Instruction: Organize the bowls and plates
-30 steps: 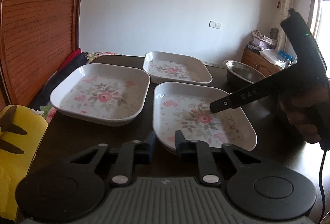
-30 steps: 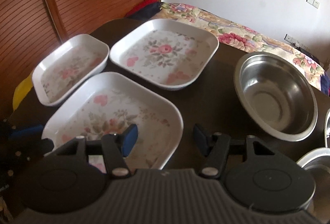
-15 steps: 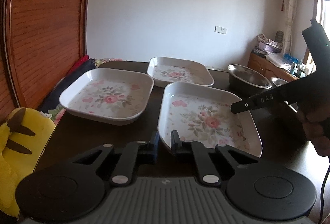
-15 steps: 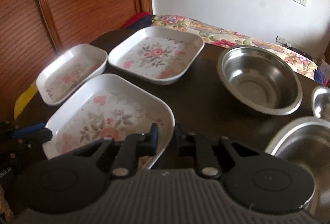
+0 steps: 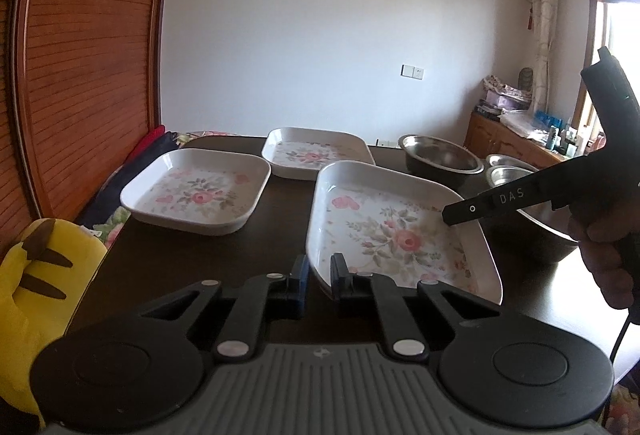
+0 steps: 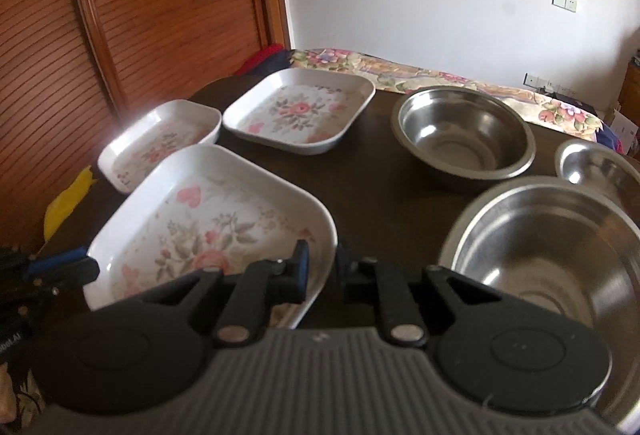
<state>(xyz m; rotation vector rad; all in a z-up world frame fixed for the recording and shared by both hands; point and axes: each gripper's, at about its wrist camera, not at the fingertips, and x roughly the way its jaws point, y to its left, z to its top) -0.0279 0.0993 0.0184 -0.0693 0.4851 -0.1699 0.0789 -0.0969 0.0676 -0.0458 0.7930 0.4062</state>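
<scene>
Three white square plates with pink flower prints are on the dark table. My left gripper [image 5: 318, 275] is shut on the near rim of the nearest plate [image 5: 396, 231]. My right gripper [image 6: 322, 263] is shut on the opposite rim of the same plate [image 6: 208, 219], which is lifted and tilted. A second plate [image 5: 196, 191] lies to the left, and a third plate [image 5: 316, 153] lies further back. Three steel bowls stand on the right: a large bowl [image 6: 548, 259] near, another bowl [image 6: 464, 131] behind, and a small bowl [image 6: 596, 165] at the far right.
A yellow plush toy [image 5: 36, 275] sits off the table's left edge. A wooden slatted wardrobe door [image 5: 80, 55] stands at the left. A floral bedspread [image 6: 440, 79] lies behind the table. A wooden cabinet [image 5: 516, 143] with clutter stands at the back right.
Both grippers closed on opposite rims of the nearest plate. The plate has risen off the table, and both views have pulled back and up.
</scene>
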